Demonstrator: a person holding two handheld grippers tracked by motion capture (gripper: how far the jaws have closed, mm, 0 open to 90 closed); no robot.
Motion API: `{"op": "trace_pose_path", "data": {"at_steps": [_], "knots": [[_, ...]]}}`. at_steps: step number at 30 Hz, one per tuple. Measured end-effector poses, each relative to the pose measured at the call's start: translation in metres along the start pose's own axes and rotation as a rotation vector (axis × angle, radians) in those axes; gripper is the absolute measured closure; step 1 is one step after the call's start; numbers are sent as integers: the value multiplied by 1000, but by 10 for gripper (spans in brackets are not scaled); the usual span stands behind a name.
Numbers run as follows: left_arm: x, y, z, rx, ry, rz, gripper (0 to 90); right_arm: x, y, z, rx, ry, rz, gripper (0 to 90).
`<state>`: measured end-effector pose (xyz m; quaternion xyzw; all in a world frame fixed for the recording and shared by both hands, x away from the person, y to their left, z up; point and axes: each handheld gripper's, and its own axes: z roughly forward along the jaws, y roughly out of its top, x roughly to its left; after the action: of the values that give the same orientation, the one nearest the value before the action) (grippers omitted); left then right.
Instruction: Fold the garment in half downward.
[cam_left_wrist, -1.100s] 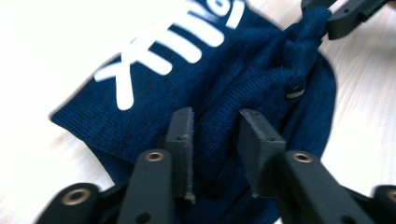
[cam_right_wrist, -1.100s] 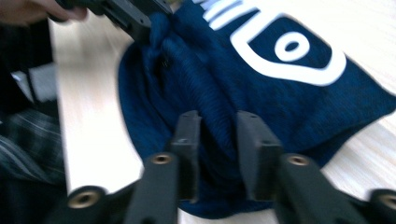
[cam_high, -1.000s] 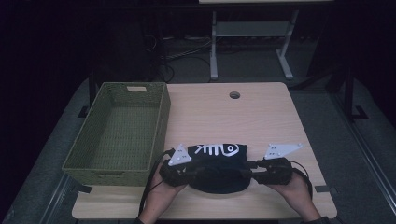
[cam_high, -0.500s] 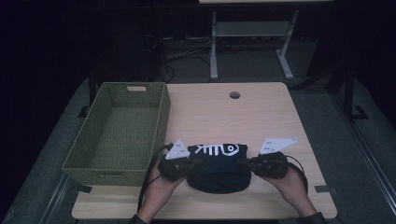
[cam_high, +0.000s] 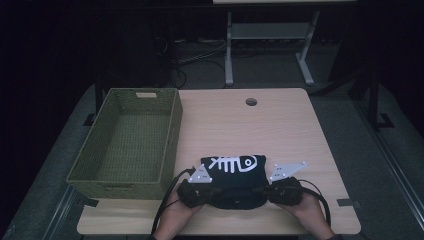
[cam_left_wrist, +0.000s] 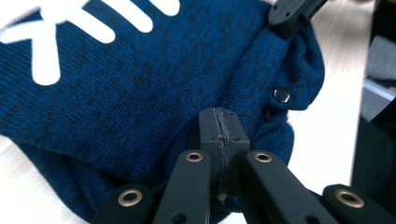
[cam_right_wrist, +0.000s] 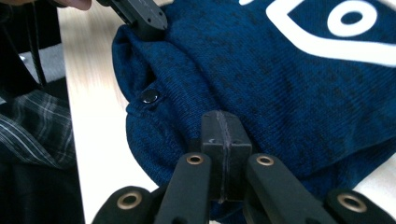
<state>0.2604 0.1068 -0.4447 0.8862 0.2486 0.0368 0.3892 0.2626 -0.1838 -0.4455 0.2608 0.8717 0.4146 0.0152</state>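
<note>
You see a dark blue sweater (cam_high: 233, 176) with a white fish-bone print (cam_high: 233, 163), a green woven basket (cam_high: 131, 142), and a tan table (cam_high: 285, 130).

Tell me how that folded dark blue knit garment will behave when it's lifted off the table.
Probably floppy: the garment is soft knit, bunched at its near edge, so it should sag between the left gripper and right gripper. Likely light. The textured knit seems unlikely to slip.
</note>
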Motion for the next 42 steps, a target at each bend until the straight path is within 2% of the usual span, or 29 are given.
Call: {"op": "trace_pose_path", "data": {"at_steps": [1,4,8,13,14,16,19,22,28,31,34,39,42], "knots": [[0,-1,1,13,1,10,896,0,-2,2,1,0,2,894],[2,-3,5,27,-2,4,897,3,-6,9,28,-2,2,895],[5,-3,4,39,33,25,898,11,-9,16,41,-27,-21,897],[4,-3,5,43,50,32,897,17,-7,20,55,-57,-65,897],[4,-3,4,41,51,30,897,17,-7,20,55,-57,-66,897],[6,-3,2,15,31,1,871,16,-7,18,42,-49,-58,890],[8,-2,-4,-23,30,-28,811,14,-5,11,-4,-42,-46,814],[10,0,-10,-58,39,-46,764,14,-3,5,-35,-62,-42,742],[14,5,-16,-93,84,-66,639,7,-3,-9,-89,-139,-13,528],[16,8,-19,-107,110,-79,569,-1,-6,-18,-113,-201,18,427],[19,9,-21,-118,128,-101,512,-9,-11,-25,-116,-235,54,334],[24,11,-24,-125,148,-126,421,-27,-27,-39,-105,-325,119,178],[26,12,-24,-130,158,-141,372,-36,-38,-44,-88,-370,166,129]]}}
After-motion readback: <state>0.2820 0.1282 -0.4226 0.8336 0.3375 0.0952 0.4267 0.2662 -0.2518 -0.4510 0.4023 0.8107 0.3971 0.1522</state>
